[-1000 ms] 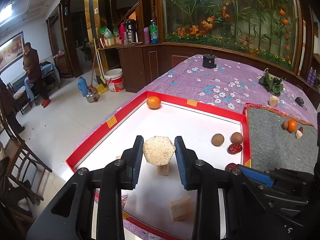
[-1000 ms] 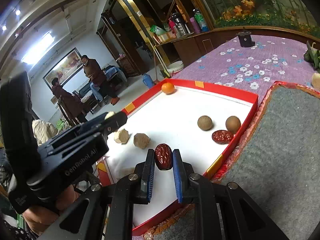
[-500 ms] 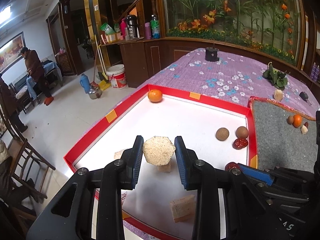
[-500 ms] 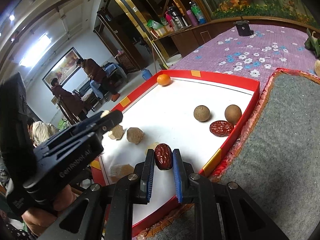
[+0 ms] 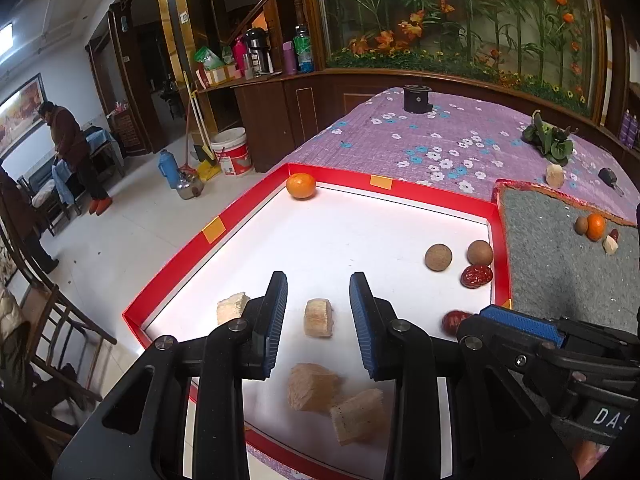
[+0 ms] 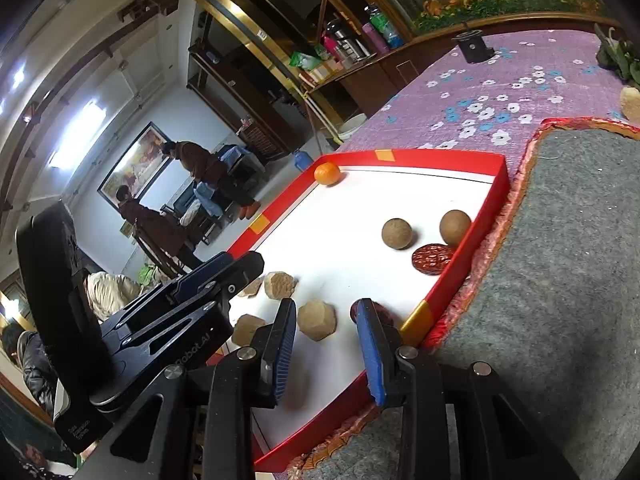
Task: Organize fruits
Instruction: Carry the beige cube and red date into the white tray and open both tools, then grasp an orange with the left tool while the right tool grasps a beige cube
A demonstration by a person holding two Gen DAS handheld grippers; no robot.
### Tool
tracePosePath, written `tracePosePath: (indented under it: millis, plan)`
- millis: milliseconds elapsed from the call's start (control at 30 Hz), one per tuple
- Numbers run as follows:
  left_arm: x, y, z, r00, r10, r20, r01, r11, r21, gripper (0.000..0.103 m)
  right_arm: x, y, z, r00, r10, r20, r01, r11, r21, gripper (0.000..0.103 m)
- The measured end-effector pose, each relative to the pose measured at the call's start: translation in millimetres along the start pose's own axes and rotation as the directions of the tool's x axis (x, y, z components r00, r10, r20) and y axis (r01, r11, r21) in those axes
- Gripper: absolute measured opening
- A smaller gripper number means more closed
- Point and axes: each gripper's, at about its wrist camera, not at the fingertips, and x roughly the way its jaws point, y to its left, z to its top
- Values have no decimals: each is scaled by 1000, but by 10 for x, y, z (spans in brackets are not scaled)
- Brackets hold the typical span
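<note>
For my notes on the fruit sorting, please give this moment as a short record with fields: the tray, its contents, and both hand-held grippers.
tray: red-rimmed tray, white floor
contents: orange; two brown round fruits; red date; pale cut pieces
left hand-held gripper: open, empty
right hand-held gripper: jaws have just been opening; second date lies on the tray beside one finger, not gripped

The left gripper (image 5: 318,320) hangs over the red tray (image 5: 168,280), jaws apart and empty. Four pale chunks lie at the tray's near end, one (image 5: 318,317) seen between the jaws. An orange (image 5: 301,185) sits in the tray's far corner; two brown balls (image 5: 439,257) and a red date (image 5: 476,276) lie by its right wall.
</note>
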Motion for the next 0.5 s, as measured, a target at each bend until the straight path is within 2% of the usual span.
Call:
tracePosePath:
  millis: [233,367,500]
  plan:
    - [-59,-69,10,1000,-13,8,13,1000,17,32,-117,24,-37,1000,-3,12,3,1000,-11,30]
    - [-123,-258,48,999,-48,16,47,996,72,32,-383,-48,-6,998,-23,52,24,1000,-5,30]
    - [-187,-569,122,994,-109,16,105,983,149,32,-850,-345,142,984,-112,137,106,993,47,30]
